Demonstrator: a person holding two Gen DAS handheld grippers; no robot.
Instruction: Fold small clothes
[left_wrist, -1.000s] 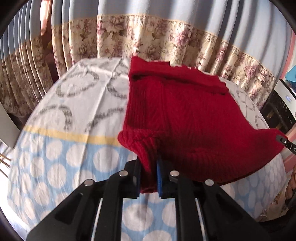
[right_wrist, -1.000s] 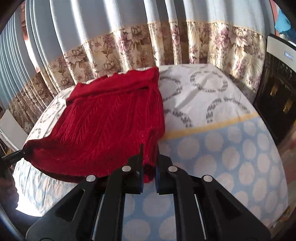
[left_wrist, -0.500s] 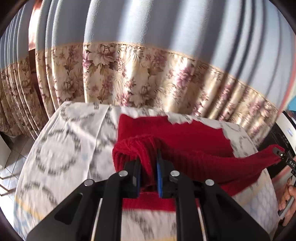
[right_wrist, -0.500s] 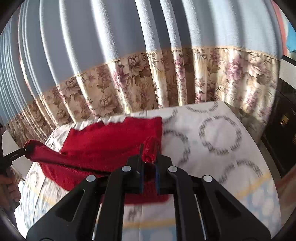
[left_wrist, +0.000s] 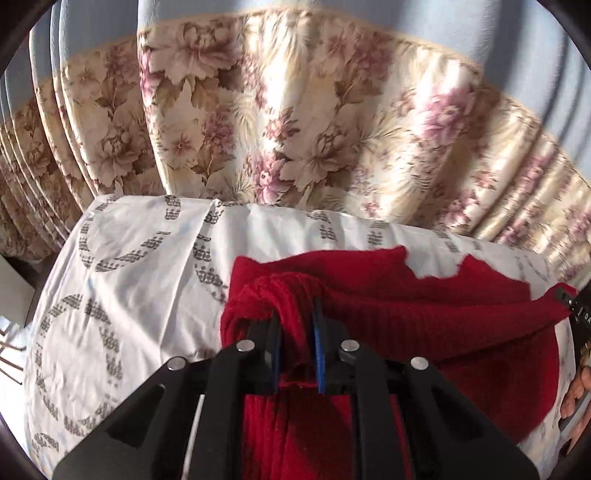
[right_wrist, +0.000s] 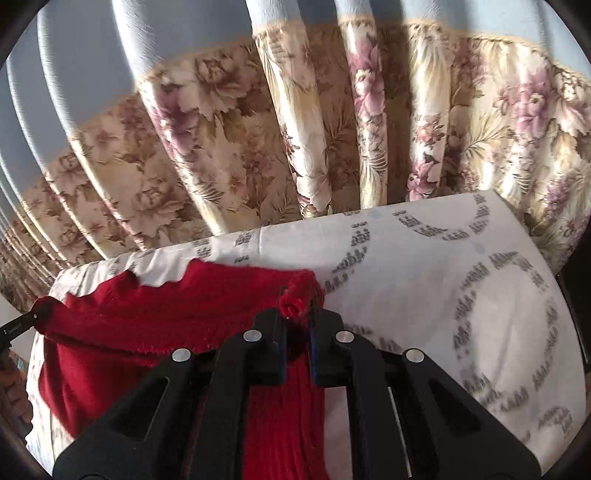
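Ahead of our tongs hangs a curtain behind the sheet. Left tongs and right tongs each pinch the sweater.

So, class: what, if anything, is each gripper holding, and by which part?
Both hold the red knitted sweater. The left gripper pinches one bunched corner of its lifted edge; the right gripper pinches the opposite corner.
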